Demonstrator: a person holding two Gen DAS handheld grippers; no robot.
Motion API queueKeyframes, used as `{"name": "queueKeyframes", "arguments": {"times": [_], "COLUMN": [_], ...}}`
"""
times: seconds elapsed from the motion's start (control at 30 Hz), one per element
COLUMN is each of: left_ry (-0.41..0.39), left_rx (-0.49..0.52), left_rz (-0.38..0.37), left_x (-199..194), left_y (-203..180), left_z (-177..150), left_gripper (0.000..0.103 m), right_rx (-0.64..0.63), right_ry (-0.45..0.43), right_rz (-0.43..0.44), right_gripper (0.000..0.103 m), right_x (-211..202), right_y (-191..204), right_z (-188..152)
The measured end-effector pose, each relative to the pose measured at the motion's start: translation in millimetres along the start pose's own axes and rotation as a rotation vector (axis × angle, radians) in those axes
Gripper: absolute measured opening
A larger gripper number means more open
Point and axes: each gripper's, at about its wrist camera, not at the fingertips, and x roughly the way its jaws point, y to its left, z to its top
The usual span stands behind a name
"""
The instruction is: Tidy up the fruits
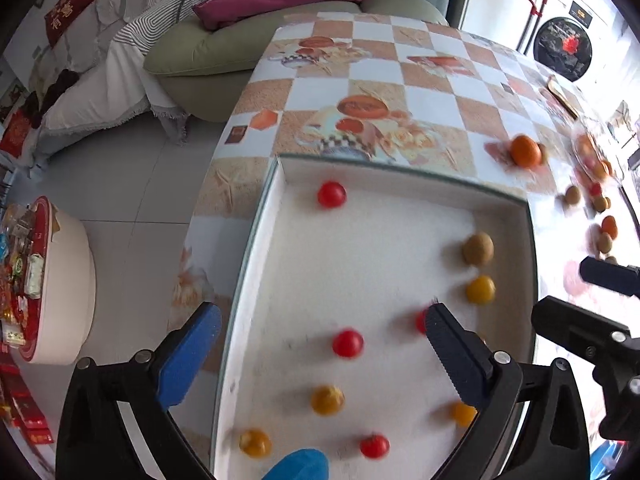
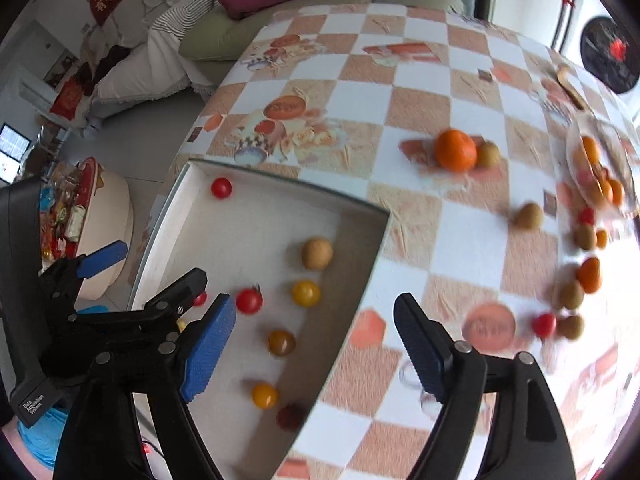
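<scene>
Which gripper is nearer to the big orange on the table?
Right. The right gripper is open above the tray's right wall, toward the big orange. The left gripper hangs open over the tray, farther from it.

Bare checkered table (image 2: 416, 92) beyond the white tray (image 2: 376, 240); scattered fruit crowding the right edge.

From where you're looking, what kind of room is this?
Most likely a living room in a home: a green sofa with bedding piled on it, a table under a checkered tablecloth with fruit scattered on it, and what looks like a washing machine beyond the table.
</scene>
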Motion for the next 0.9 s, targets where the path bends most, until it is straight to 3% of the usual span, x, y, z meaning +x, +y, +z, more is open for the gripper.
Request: {"name": "queueKeyframes", "arguments": {"times": [0.1, 0.37, 0.9], "left_ry": [-0.002, 0.036, 0.046], "left_rx": [-0.001, -0.035, 0.026], "left_rz": [0.008, 0.013, 0.068], "left_x": [-8, -18, -27], "left_y": [-5, -9, -21], "left_z": [-12, -35, -54], "left_gripper": [0.102, 0.102, 0.102], "right_rx": [0.008, 0.014, -0.015], "right_ry": [0.004, 0.019, 0.039], "right_rz": [-0.018, -0.038, -0.083], "right_gripper": [0.103, 0.103, 0.103], "right_x": [-7, -20, -21], "right_y": [-3, -4, -1], "right_z": [-9, -30, -43]}}
